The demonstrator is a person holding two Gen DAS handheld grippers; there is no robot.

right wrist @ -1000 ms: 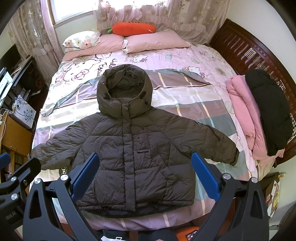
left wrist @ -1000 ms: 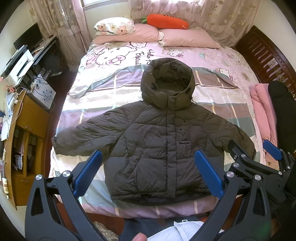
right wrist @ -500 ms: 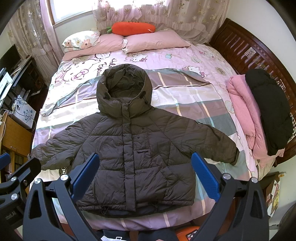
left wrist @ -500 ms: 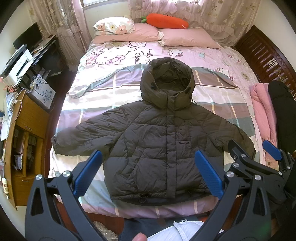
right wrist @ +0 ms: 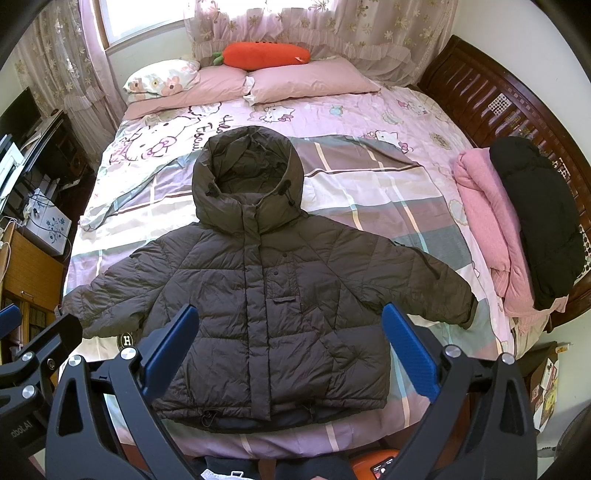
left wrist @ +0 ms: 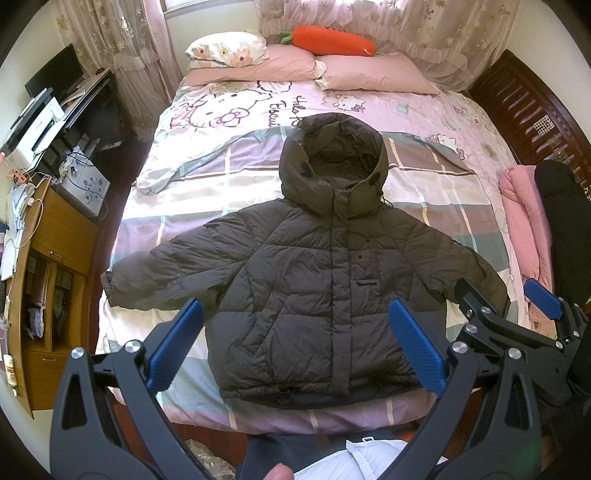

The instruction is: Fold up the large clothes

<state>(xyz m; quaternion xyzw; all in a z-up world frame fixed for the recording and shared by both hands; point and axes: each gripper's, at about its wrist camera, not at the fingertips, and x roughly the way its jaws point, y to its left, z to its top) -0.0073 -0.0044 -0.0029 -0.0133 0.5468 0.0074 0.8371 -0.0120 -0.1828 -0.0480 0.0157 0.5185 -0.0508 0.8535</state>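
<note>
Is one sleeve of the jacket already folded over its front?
No, both sleeves of the jacket lie spread out to the sides on the bed.

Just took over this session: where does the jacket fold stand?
Done: the dark puffer jacket lies spread flat on the bed, front up, sleeves out, hood up. In hand: nothing; the left claw and right claw are open above it. Left: every fold.

Bed (left wrist: 424,122), lace curtains (right wrist: 332,26), wooden desk (left wrist: 55,236)

one jacket (left wrist: 317,295), three pillows (left wrist: 373,74)
</note>
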